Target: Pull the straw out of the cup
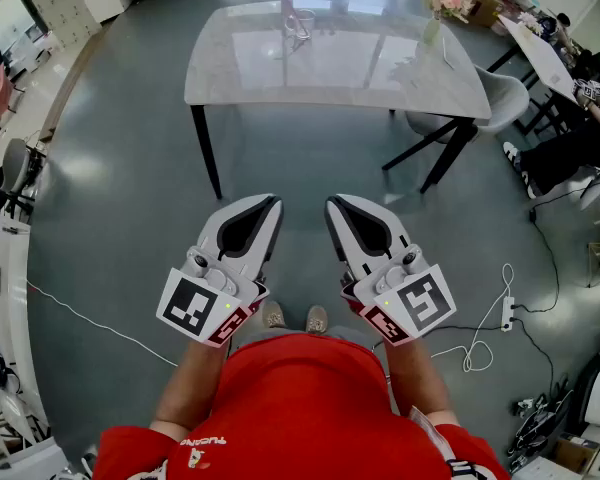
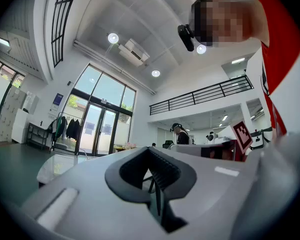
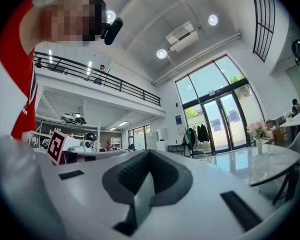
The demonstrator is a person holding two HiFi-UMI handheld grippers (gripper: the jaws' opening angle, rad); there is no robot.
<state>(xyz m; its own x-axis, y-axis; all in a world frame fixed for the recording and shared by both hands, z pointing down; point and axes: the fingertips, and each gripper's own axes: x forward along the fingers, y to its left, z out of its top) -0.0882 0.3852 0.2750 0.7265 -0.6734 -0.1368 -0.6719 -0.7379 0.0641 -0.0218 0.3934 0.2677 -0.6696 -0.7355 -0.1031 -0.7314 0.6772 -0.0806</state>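
A clear cup [image 1: 300,26] with a thin straw [image 1: 288,10] standing in it sits near the far edge of a pale marble table [image 1: 330,68] in the head view. Both grippers hang over the floor, well short of the table. My left gripper [image 1: 271,204] points at the table with its jaws shut and nothing between them. Beside it, my right gripper [image 1: 334,206] is also shut and empty. The left gripper view shows the closed left gripper [image 2: 151,151] in front of glass doors. The right gripper view shows the closed right gripper [image 3: 148,155].
A vase of flowers [image 1: 436,6] stands at the table's far right corner. A grey chair [image 1: 495,103] is tucked in at the right end. A white cable and power strip [image 1: 506,313] lie on the floor at right. Another person [image 1: 580,138] sits at a desk far right.
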